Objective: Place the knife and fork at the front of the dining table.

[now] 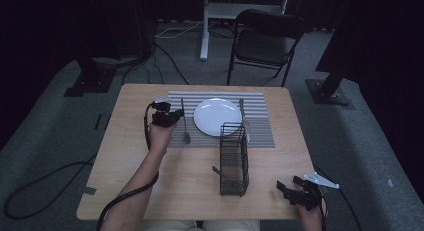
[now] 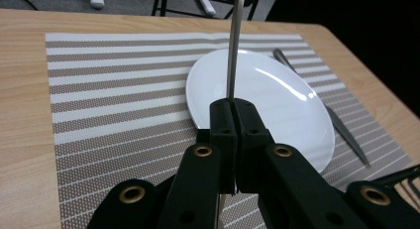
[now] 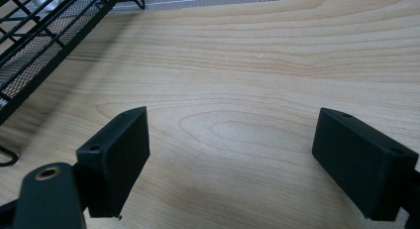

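The white plate point(image 1: 217, 116) sits in the middle of a striped placemat point(image 1: 260, 133) at the far half of the wooden table point(image 1: 130, 156). On the plate's right, a knife point(image 1: 243, 118) lies on the mat just beside the rim, running away from the person; in the left gripper view it shows as a long dull blade point(image 2: 341, 132) past the plate's far edge. Nearer the person than the plate, and slightly to its right, a black wire rack point(image 1: 234, 158) stands on the table with its far end over the mat's near edge. A fork point(image 1: 222, 174) lies beside the rack on the plate's side, its end reaching in at the rack's base. Behind the table, well beyond the plate, stand a dark folding chair point(image 1: 267, 41) and a white desk leg point(image 1: 204, 28) on grey carpet.

The left gripper point(image 1: 165, 116) is over the mat just left of the plate. Its jaws are pressed together on the handle of a spoon point(image 1: 184, 122), which lies on the mat between the gripper and the plate, its bowl toward the person. In the left gripper view the spoon's thin handle point(image 2: 234, 45) rises straight up from between the closed jaws, across the plate's rim point(image 2: 198, 85).

The right gripper point(image 1: 295, 191) rests near the table's near edge, well apart from the plate and to the right of the rack. Its jaws stand wide apart with nothing between them but bare wood point(image 3: 233, 125); the rack's corner point(image 3: 44, 35) shows at upper left.
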### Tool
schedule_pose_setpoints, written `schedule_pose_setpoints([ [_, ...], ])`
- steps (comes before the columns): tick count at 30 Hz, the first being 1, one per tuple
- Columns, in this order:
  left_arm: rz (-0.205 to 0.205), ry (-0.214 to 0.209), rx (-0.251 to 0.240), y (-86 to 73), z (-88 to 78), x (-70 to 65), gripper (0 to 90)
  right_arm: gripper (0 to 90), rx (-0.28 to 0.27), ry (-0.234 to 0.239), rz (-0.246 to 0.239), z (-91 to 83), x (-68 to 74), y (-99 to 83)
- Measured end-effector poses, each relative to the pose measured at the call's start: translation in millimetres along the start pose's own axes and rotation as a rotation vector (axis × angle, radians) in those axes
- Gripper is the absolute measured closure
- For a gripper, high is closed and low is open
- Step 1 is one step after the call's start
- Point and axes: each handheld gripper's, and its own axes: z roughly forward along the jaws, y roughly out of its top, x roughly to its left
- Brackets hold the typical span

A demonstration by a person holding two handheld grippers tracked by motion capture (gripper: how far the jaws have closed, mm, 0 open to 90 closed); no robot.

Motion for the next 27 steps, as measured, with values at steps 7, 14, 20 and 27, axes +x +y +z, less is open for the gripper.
schedule_pose_setpoints([
  [7, -0.008, -0.004, -0.007, -8.2, 3.6, -0.6, 88.6, 14.2, -0.002, -0.001, 0.003, -0.4, -0.5, -0.1],
  [14, -0.003, -0.007, 0.010, -12.2, 7.3, -0.1, 88.5, 14.2, -0.004, 0.001, 0.006, -0.5, -0.6, 0.2],
  [20, -0.009, -0.007, 0.033, -24.8, 14.5, -1.4, 88.8, 14.2, -0.005, 0.001, 0.006, -0.6, -0.8, 0.2],
  [27, -0.051, -0.026, 0.033, -26.2, 18.1, 2.7, 88.9, 14.2, -0.005, 0.000, 0.008, -0.5, -0.8, 0.3],
])
